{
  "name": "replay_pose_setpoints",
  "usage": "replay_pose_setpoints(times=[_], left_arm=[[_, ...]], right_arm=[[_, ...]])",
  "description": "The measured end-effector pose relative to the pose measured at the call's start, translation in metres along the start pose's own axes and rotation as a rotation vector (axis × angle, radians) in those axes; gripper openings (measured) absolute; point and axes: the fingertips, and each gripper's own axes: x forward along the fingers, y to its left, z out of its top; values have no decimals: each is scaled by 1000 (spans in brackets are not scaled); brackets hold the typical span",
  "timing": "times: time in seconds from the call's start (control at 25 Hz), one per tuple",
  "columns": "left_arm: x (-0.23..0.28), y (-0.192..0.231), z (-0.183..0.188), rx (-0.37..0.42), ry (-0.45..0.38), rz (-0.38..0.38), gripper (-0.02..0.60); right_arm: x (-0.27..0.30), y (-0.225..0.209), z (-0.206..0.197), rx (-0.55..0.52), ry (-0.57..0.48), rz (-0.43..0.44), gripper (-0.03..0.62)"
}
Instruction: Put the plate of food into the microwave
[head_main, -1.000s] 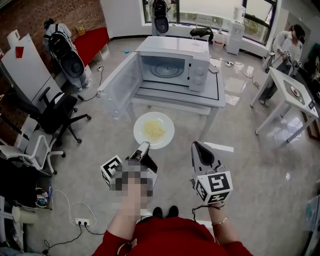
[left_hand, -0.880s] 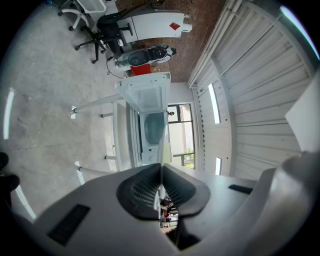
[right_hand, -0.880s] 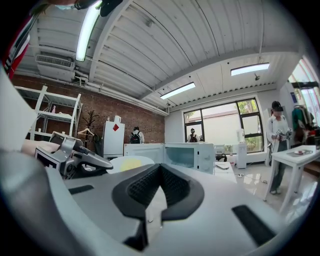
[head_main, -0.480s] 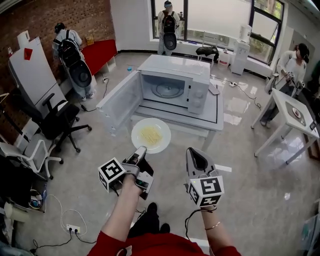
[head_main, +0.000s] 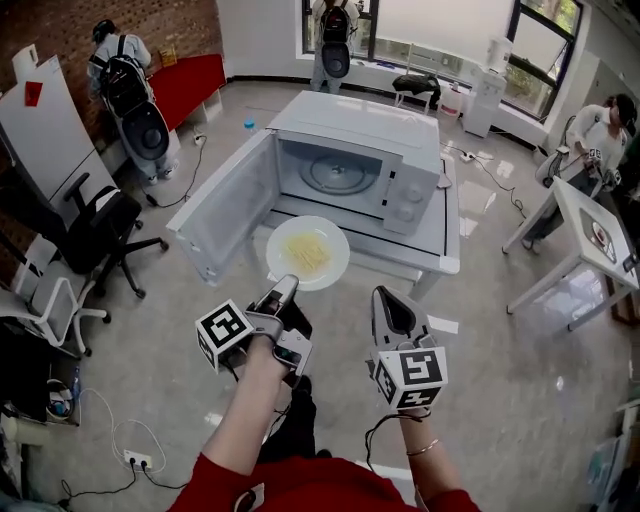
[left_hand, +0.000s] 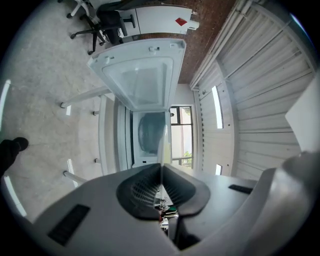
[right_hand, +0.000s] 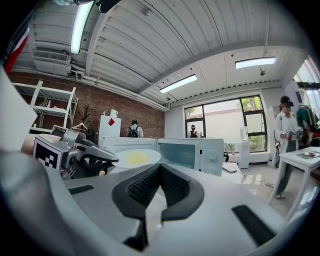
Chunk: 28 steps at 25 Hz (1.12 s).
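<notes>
1 plate gripped in left gripper jaws, 1 open microwave ahead; right gripper jaws closed, empty

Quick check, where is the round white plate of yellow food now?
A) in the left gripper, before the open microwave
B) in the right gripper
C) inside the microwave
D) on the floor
A: the left gripper grips the round white plate by its rim, outside the open white microwave.
</notes>
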Motion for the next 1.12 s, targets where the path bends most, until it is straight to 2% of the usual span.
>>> replay_pose_setpoints(times=[0.2,0.56,0.72,0.84,0.92,1.12], left_arm=[[50,8,33,-18,36,6,23],[123,16,62,-17,122,25,23],[145,21,71,-37,118,-5,23],[160,35,75,-13,110,55,23],[174,42,76,-14,103,65,23],[222,46,91,21,87,22,23]], right_arm=[[61,-12,5,20,14,-23,14],[136,-35,5,27,68,-67,14],[153,-45,-1,47,90,-81,14],[163,-53,-8,46,127,-67,14],[170,-58,-9,32,141,-54,14],[205,-63,-9,-17,113,-36,14]])
